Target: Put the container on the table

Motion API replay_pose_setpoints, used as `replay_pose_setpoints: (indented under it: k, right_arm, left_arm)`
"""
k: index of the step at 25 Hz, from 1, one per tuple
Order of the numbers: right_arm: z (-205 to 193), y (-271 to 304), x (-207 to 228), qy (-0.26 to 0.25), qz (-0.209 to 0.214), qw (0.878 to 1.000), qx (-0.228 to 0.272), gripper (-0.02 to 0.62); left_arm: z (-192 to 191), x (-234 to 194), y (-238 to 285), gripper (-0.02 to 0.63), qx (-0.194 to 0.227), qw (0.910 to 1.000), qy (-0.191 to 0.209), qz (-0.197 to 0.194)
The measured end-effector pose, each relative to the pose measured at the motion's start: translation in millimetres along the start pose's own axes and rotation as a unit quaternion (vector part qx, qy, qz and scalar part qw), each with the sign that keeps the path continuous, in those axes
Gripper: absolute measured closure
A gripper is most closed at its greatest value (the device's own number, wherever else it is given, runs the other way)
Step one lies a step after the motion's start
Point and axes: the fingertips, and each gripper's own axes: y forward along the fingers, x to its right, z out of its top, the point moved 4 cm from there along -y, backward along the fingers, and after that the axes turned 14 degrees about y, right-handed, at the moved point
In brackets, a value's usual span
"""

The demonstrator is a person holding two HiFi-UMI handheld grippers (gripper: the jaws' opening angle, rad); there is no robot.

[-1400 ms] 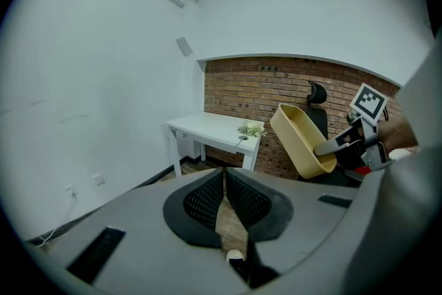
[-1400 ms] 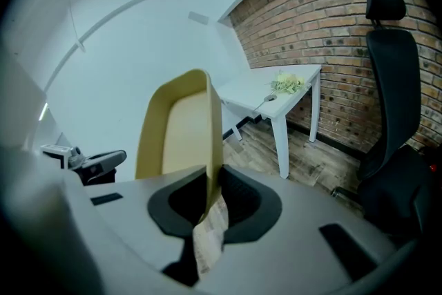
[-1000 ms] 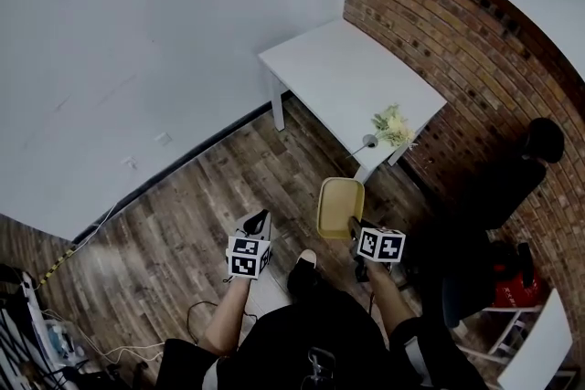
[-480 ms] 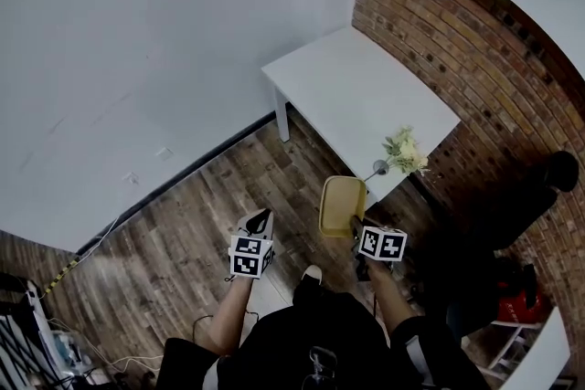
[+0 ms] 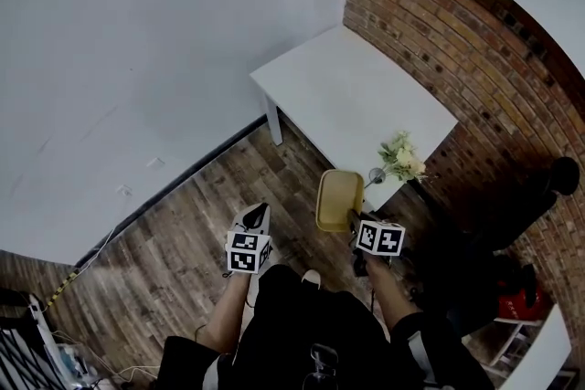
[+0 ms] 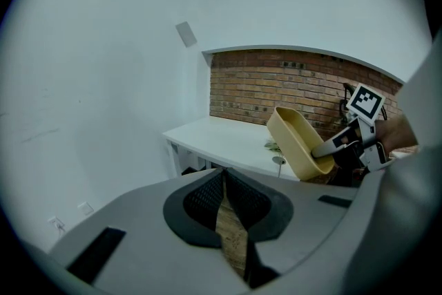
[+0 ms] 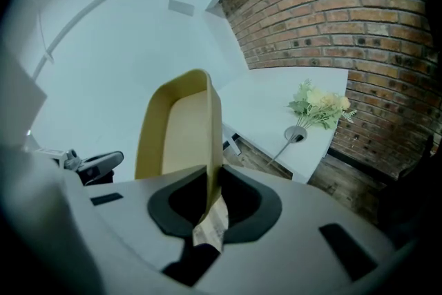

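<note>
The container hangs tilted in the air, one wall pinched between the jaws of the right gripper, and the table lies at 12 o'clock from it, not yet under it. The left gripper, at 9 o'clock from the container, has its jaws together on nothing. I judge this the carrying step: next, bring the container forward over bare table, clear of the flowers at 1 o'clock, level it and lower it.
</note>
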Motion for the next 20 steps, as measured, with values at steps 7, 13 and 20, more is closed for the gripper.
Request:
replay_pose_setpoints:
  k: [7, 13, 20]
  right_arm:
    - [29.7, 17.8, 3.1, 0.017, -0.004, 1.000, 0.010, 0.545]
    - [59.0, 46.8, 0.1, 0.037, -0.014, 0.999, 0.026, 0.546]
    - [98.7, 89.0, -2.8, 0.078, -0.043, 0.995, 0.050, 0.546]
  left_arm:
    - [29.7, -9.5, 36.8, 0.584, 0.024, 0.9994, 0.010, -0.022]
    - [44.5, -29.9, 85.7, 0.584, 0.025, 0.9981, 0.019, -0.053]
    - [76.2, -72.5, 157.1, 0.584, 0.037, 0.9933, 0.041, -0.101]
